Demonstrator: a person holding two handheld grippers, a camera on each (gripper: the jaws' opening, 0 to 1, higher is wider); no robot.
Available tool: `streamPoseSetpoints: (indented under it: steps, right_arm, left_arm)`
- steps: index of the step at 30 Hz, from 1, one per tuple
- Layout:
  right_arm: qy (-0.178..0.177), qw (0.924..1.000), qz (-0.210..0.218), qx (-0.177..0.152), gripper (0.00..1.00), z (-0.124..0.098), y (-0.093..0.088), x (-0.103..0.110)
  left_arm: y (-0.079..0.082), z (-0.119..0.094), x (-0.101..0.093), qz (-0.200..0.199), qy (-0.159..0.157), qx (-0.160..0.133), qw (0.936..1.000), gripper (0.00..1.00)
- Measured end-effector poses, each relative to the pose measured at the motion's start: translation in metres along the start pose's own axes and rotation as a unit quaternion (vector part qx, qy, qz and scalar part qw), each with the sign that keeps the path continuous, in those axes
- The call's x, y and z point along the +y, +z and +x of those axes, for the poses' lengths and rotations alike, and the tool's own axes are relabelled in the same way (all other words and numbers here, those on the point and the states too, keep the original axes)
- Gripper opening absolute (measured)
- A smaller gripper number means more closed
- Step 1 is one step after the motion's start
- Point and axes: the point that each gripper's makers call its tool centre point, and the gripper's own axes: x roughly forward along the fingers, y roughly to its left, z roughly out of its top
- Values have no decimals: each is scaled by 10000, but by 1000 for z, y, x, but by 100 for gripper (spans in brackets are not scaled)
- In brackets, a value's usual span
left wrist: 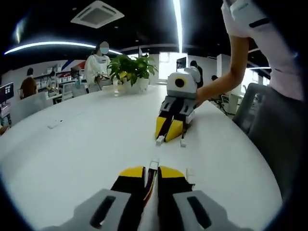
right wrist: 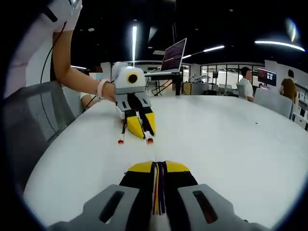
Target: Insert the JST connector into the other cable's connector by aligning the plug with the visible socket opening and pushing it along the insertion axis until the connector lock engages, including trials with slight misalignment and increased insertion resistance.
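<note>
The left gripper [left wrist: 151, 174] has its jaws clenched on a bundle of coloured wires, the small white connector [left wrist: 153, 165] sticking out just past the yellow tips at 12 o'clock. Gripping that close to the plug probably keeps the soft cable from buckling under a push. The right gripper [right wrist: 158, 169] is likewise clamped on a second cable [right wrist: 158, 192], whose multicoloured strands run down between its jaws; its connector end is hidden by the yellow tips there.

The two grippers face each other, low over the white desk [left wrist: 86, 144], lined up roughly nose to nose but apart, so the plug and socket seem set on one axis with mating not yet begun.

The left gripper view, looking toward 12 o'clock, shows the opposing gripper holding a pale connector [left wrist: 160, 140] at its tip, with another loose end [left wrist: 183, 142] beside it on the desk. The right gripper view shows the opposing gripper with two red-tipped cable ends [right wrist: 121, 140] trailing onto the desk, and a laptop [right wrist: 173, 55] behind it. A potted plant [left wrist: 131, 72] stands at the desk's far edge in the left gripper view.
</note>
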Motion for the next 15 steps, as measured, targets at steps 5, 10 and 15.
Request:
streamPoseSetpoints:
  steps: [5,10,15]
  right_arm:
    - [-6,10000,-24,3,4,0,-1,-1]
    - [16,10000,-54,34,4,1,0,0]
    - [52,10000,82,4,4,1,0,-1]
  left_arm:
    - [1,0,-1,-33,7,-70,10000,2]
    - [2,-1,-1,-276,12,-153,9995,1]
    - [2,0,-2,-206,43,-125,9997,1]
